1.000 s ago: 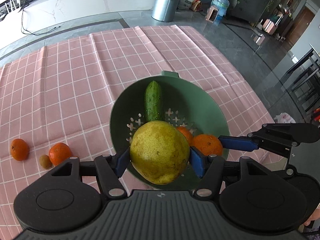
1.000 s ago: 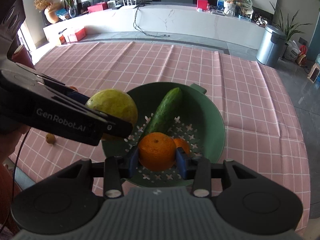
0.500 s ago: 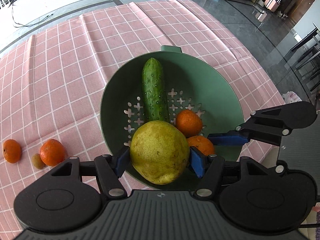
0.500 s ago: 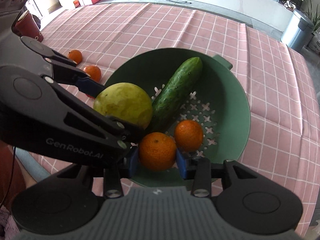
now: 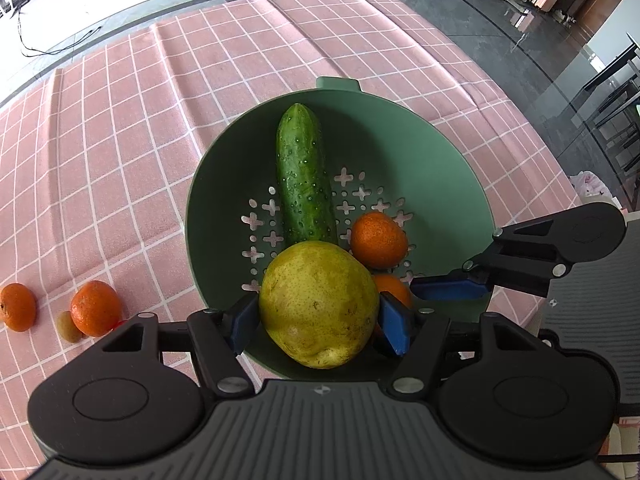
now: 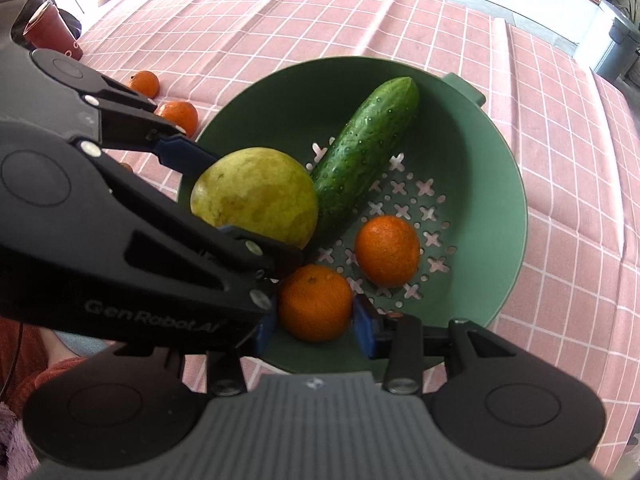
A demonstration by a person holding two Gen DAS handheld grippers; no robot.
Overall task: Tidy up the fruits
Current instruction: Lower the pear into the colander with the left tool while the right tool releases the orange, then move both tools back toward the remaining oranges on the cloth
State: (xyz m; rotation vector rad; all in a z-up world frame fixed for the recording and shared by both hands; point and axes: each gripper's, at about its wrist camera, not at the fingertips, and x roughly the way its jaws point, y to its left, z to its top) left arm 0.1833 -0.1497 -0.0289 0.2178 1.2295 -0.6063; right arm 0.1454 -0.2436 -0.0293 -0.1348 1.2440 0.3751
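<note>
Left hand-held gripper (image 5: 318, 320) is pinching a pear (image 5: 319, 303) over the near edge of the green colander (image 5: 440, 168). Right hand-held gripper (image 6: 314, 322) is pinching an orange (image 6: 315, 302) beside it, above a cucumber (image 6: 366, 148) lying inside.

Your left gripper (image 5: 320, 322) is matte black, with a ribbed grey plate up the middle flanked by two round black housings, each stamped with an oval. Silver screw heads dot the linkage arms, and blue pads (image 5: 394, 328) tip the fingers. Your right gripper (image 6: 314, 324) is built the same, blue pads and all. "GenRobot.AI" lettering runs pale along the left one's black flank, seen from the right wrist.
</note>
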